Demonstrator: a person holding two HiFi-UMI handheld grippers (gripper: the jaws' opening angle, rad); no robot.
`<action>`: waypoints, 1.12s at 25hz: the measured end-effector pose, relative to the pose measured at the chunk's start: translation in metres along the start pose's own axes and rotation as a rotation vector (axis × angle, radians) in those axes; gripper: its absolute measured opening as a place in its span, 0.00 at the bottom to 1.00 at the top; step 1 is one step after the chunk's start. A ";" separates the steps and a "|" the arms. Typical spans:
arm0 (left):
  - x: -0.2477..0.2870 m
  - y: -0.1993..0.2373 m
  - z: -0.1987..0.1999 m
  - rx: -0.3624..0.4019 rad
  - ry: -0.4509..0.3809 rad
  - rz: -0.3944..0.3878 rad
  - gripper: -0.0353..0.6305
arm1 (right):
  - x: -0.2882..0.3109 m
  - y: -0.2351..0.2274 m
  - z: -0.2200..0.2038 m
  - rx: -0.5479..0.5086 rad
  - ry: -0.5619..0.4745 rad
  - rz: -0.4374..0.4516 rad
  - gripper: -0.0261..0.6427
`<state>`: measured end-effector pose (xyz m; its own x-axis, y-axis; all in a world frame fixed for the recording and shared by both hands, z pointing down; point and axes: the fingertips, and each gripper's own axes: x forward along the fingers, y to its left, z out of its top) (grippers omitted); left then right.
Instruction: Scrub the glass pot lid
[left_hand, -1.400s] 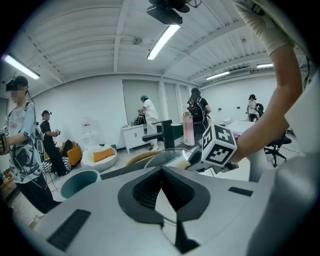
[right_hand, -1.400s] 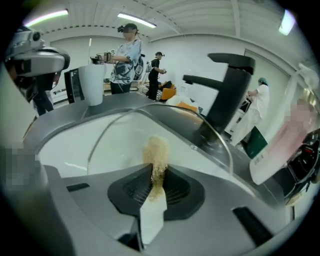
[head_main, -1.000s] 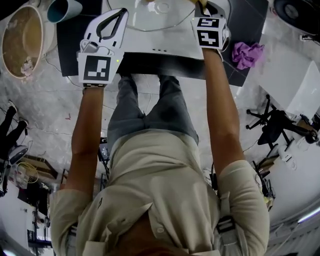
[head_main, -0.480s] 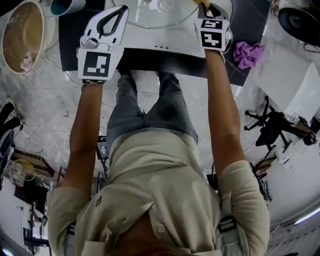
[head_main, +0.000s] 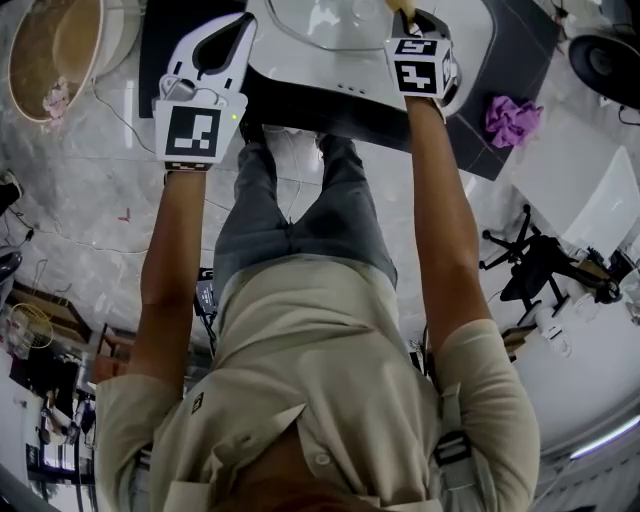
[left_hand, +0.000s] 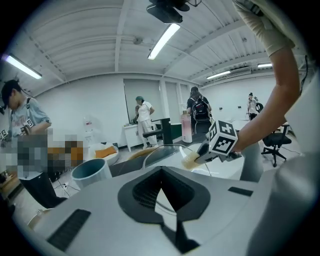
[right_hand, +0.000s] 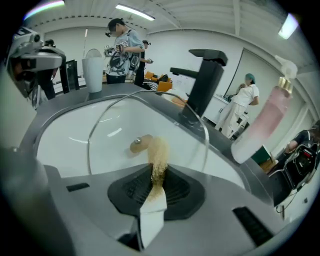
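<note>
The glass pot lid (right_hand: 150, 125) stands tilted over the white sink (right_hand: 60, 135), its metal knob (right_hand: 137, 144) facing my right gripper. My left gripper (left_hand: 162, 200) is shut on the lid's rim (left_hand: 167, 150), which runs between its jaws. My right gripper (right_hand: 157, 185) is shut on a tan sponge (right_hand: 159, 157), whose tip presses on the glass beside the knob. In the head view the lid (head_main: 330, 18) lies at the top edge between the left gripper (head_main: 238, 25) and the right gripper (head_main: 405, 12). The left gripper view shows the sponge (left_hand: 190, 160) on the lid's far side.
A black faucet (right_hand: 202, 85) and a pink soap bottle (right_hand: 265, 120) stand behind the sink. A teal cup (left_hand: 90, 172) and a beige basin (head_main: 55, 45) are on the left, a purple cloth (head_main: 512, 118) on the right. Several people stand in the room behind.
Both grippers keep their holds. The head view has shifted, so the sink, lid and grippers sit slightly differently in the picture; the sponge stays near the lid's knob.
</note>
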<state>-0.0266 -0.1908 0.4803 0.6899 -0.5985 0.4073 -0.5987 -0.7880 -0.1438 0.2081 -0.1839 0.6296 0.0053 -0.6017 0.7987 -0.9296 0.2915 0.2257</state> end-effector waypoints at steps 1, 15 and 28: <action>-0.005 0.004 -0.003 -0.003 0.001 0.007 0.07 | 0.004 0.016 0.005 -0.019 0.001 0.023 0.12; -0.057 0.036 -0.033 -0.055 -0.016 0.069 0.07 | 0.038 0.169 0.058 -0.212 0.018 0.219 0.12; -0.045 0.032 -0.029 -0.046 -0.010 0.064 0.07 | 0.036 0.162 0.052 -0.201 0.017 0.224 0.12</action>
<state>-0.0885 -0.1845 0.4838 0.6533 -0.6491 0.3897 -0.6596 -0.7406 -0.1278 0.0387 -0.1976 0.6657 -0.1835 -0.4938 0.8500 -0.8171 0.5574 0.1474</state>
